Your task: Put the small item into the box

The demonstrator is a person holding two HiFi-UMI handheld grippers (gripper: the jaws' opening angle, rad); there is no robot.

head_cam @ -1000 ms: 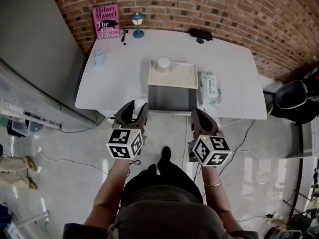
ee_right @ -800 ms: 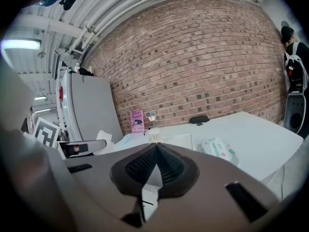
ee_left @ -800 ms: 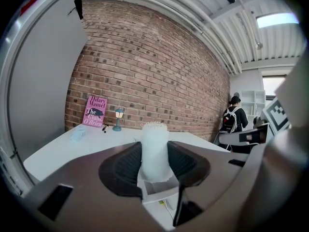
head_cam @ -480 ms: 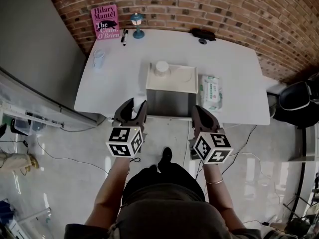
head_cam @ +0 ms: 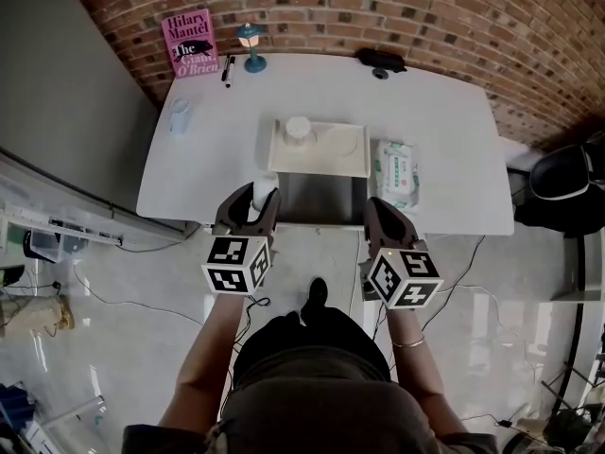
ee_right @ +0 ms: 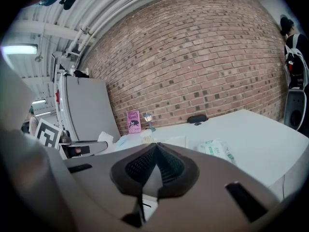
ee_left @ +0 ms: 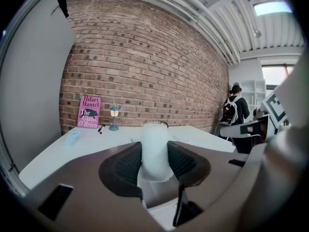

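My left gripper [head_cam: 255,200] is shut on a small white cylinder [head_cam: 265,188], held upright over the front edge of the white table [head_cam: 444,121]. In the left gripper view the white cylinder [ee_left: 154,151] stands between the dark ribbed pads [ee_left: 126,164] and pokes above them. An open box [head_cam: 319,200] with a grey inside sits just right of and beyond that gripper. Its cream lid [head_cam: 342,149] is folded back, with a white round item [head_cam: 299,129] on it. My right gripper [head_cam: 383,218] is shut and empty near the table's front edge, its jaws [ee_right: 155,166] pressed together.
A wipes pack [head_cam: 397,171] lies right of the box. A pale cup [head_cam: 180,114] stands at the table's left. A pink book [head_cam: 188,43], a small lamp [head_cam: 251,45], a pen [head_cam: 227,67] and a black item [head_cam: 380,61] line the brick wall. A black chair [head_cam: 567,183] is at the right.
Both grippers have edged slightly forward toward the table's front edge. The left one still holds the white cylinder.
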